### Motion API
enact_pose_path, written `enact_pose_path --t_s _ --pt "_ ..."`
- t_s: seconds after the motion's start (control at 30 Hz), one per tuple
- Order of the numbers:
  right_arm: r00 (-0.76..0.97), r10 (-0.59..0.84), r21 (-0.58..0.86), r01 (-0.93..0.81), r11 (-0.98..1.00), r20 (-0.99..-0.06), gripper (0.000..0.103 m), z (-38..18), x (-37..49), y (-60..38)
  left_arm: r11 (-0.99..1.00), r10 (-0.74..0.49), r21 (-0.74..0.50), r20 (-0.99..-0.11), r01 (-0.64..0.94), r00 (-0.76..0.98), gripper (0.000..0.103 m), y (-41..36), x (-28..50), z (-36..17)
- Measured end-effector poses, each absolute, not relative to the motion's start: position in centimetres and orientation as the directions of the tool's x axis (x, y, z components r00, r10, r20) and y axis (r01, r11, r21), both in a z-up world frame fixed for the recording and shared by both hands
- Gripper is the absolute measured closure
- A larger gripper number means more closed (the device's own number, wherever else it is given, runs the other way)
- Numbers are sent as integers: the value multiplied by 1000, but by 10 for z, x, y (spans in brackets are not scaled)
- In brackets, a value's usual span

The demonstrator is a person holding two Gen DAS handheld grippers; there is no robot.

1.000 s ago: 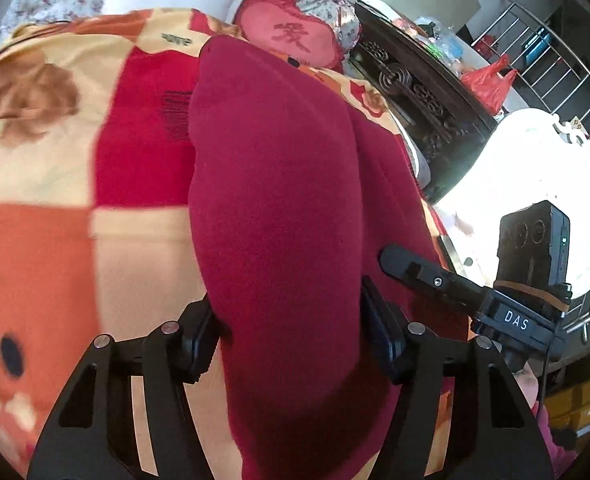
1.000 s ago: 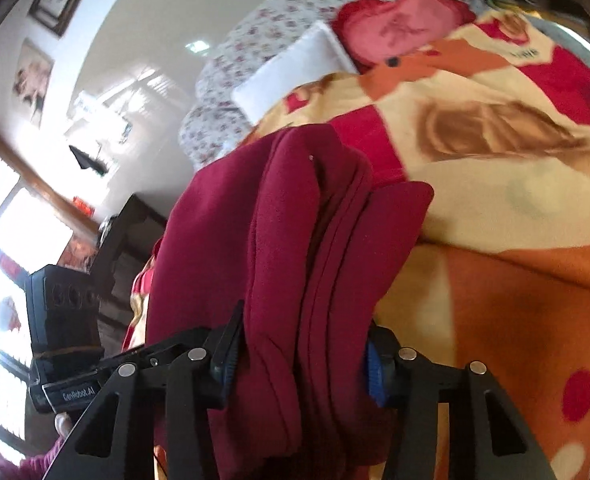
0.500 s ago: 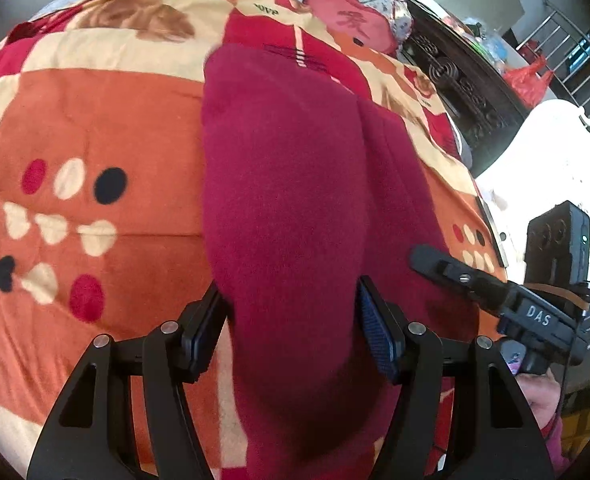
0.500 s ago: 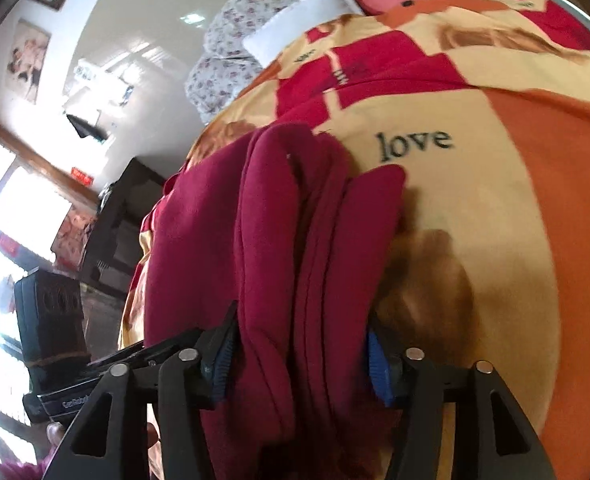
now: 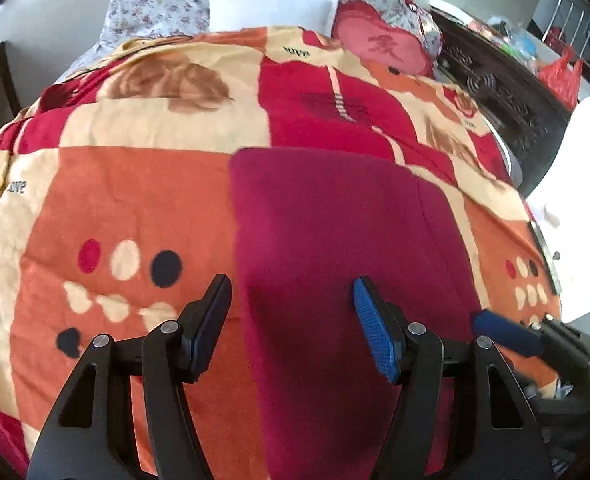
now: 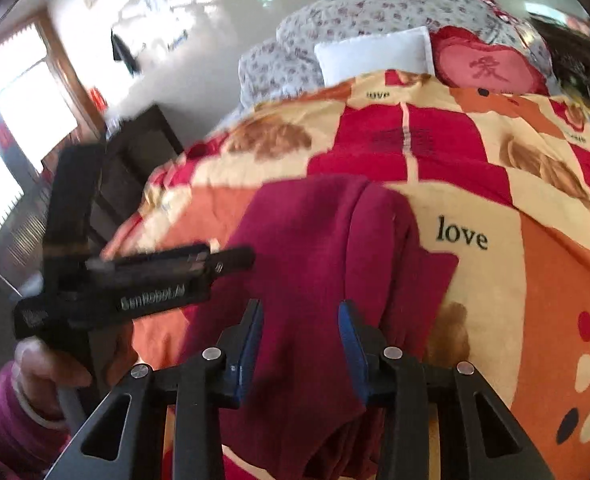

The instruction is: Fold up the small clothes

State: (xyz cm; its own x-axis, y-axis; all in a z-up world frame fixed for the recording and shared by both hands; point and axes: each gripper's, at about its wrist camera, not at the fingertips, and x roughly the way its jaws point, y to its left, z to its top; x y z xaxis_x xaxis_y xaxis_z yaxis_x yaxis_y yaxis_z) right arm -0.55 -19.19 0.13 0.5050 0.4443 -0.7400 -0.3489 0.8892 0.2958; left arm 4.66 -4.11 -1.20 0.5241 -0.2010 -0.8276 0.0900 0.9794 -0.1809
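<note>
Maroon garment (image 5: 335,240) lies folded flat on blanket (image 5: 135,200). Left gripper (image 5: 293,320) spread wide, nothing clamped. Right gripper (image 6: 301,340) parted, fabric between its 2 fingers, grip unclear.

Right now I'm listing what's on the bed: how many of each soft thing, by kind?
Garments: 1, maroon
Blankets: 1, patchwork
Pillows: 2, one white and one red heart
Total: 4
</note>
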Motion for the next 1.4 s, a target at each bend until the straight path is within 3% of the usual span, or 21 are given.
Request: enact_pose_path --t_s 0.17,0.47,0.6,1.17,1.4 --pt "492 407 275 -320 907 -770 66 -29 -6 -195 980 -200 -171 -830 103 520 39 -50 48 -22" --pt "523 418 291 -309 905 -743 65 -10 -16 -198 986 -169 -139 -824 95 541 39 -49 35 -9" --pt "561 389 264 -294 919 -731 57 4 -25 -199 990 -139 -120 -809 70 572 39 -42 25 2" --pt "657 284 187 -216 958 -698 50 34 -35 -194 997 -59 -73 -760 4 647 39 -24 -17 32" --pt "670 280 181 -215 960 -688 40 40 -38 -192 996 -61 -89 -747 -8 662 39 -20 -26 40"
